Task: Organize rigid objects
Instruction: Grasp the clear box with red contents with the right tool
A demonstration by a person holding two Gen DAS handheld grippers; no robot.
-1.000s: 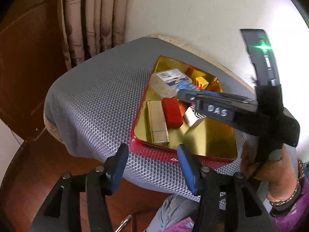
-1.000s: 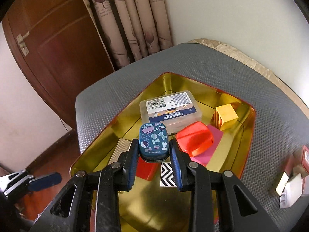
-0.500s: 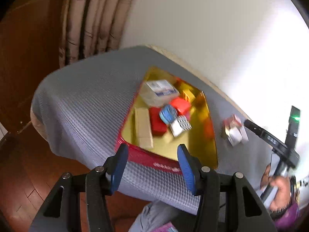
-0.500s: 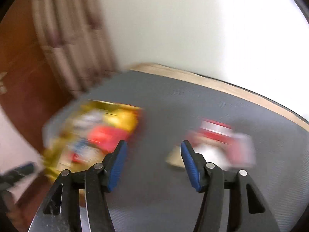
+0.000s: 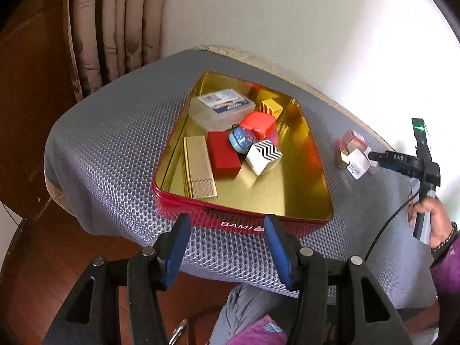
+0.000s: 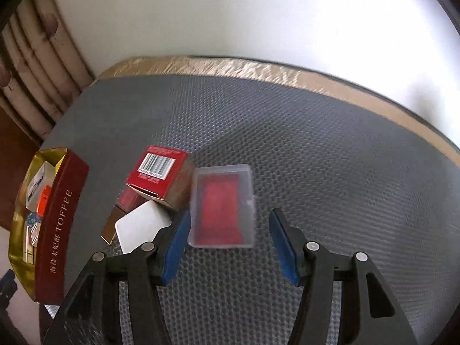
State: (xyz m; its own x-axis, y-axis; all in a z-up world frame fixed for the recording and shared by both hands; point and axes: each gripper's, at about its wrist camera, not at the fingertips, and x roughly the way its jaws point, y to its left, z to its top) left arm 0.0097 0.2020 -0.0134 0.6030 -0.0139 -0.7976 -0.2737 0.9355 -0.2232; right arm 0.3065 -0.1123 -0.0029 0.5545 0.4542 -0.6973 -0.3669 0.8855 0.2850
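A red tin with a gold inside [image 5: 299, 189] lies on the grey mat and holds several small boxes, among them the blue patterned tin [image 5: 241, 141], a chevron box [image 5: 263, 156] and a clear plastic case [image 5: 221, 109]. My left gripper [image 5: 227, 247] is open and empty at the tin's near edge. My right gripper [image 6: 228, 244] is open and empty just short of a clear case with a red inside [image 6: 222, 205]. Next to that case lie a red barcode box [image 6: 158, 172] and a white box [image 6: 141, 227].
The tin also shows at the left edge of the right wrist view [image 6: 61, 218]. The grey mat [image 6: 316, 158] covers a small table with a tan rim at the wall. Curtains [image 5: 115, 26] hang behind. The floor drops off at the mat's near edge.
My right gripper let go of the blue patterned tin inside the red tin, opened, and swung right to the loose boxes on the mat. My left gripper pulled back a little.
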